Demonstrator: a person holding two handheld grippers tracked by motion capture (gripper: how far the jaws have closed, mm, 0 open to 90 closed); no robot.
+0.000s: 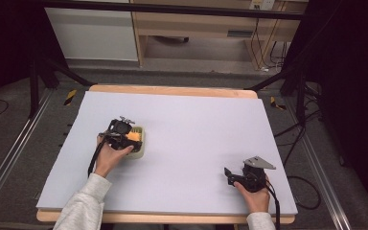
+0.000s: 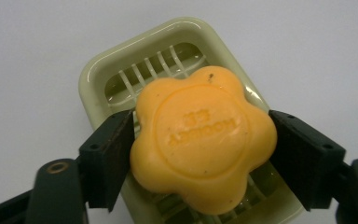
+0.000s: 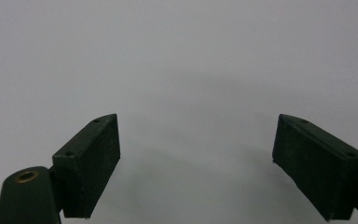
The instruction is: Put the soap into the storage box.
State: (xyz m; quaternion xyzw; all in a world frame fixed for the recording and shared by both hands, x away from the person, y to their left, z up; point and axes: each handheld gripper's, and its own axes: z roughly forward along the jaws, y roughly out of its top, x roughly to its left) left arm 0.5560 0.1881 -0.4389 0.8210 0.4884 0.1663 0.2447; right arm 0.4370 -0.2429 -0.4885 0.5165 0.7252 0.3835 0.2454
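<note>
The left gripper [image 2: 200,140] had its jaws closed on the orange flower-shaped soap [image 2: 203,140], one pad on each flank, right above the pale green soap dish [image 2: 93,79] on the left half of the white table [image 1: 196,124]. Whether the bar was resting on the ribs or just clear of them, I couldn't tell. It looked glossy, maybe damp, so likely slippery and a touch soft under pressure; a firm hold across two opposite notches between petals seemed safest. Over on the near right, the right gripper [image 3: 196,158] sat idle, jaws spread wide over bare tabletop.
</note>
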